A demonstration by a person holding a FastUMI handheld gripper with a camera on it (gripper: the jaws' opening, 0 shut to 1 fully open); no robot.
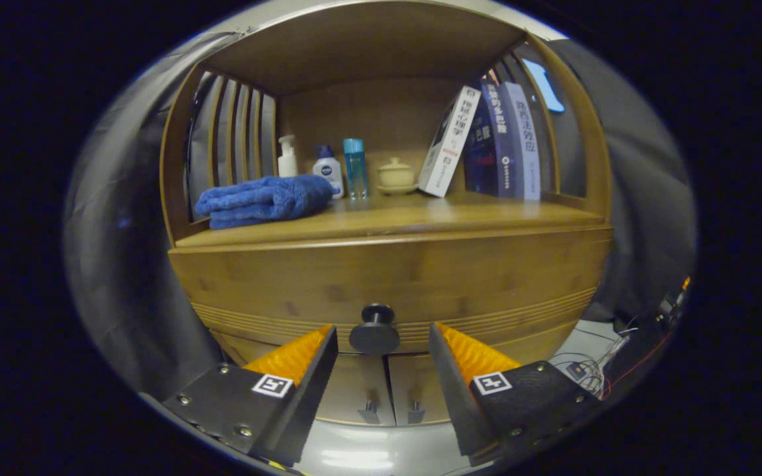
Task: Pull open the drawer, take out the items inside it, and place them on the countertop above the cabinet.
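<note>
So, the drawer [391, 277] is seen as a wide bamboo-toned front panel across the middle of the frame, grain running sideways, with a band of fine grooves along its lower edge; it looks fully closed, so its contents cannot be told. Its only handle is a small dark round knob [375, 330] on a short stem, at lower centre of the frame. The gripper [382, 337] is held open, jaws spread wider than the knob, one to each side of it, nothing gripped; whether the fingertips [325, 340] are level with the knob or short of it cannot be told. Handling, as judged: the front is stiff wood, the drawer probably light to moderate, sliding friction unknown. The knob is smooth and round, so slip is likely if pinched on the rim; hold is best taken behind the head, around the stem, and the pull kept straight out. Above the drawer, in the upper half of the frame, the counter [421, 215] is already carrying a folded blue towel [265, 200] at left, bottles [328, 170] and a small lidded cup [395, 174] at the back, and leaning books [487, 142] at right; free space is seen at front centre. Two small cabinet doors [387, 396] are seen below the knob.
</note>
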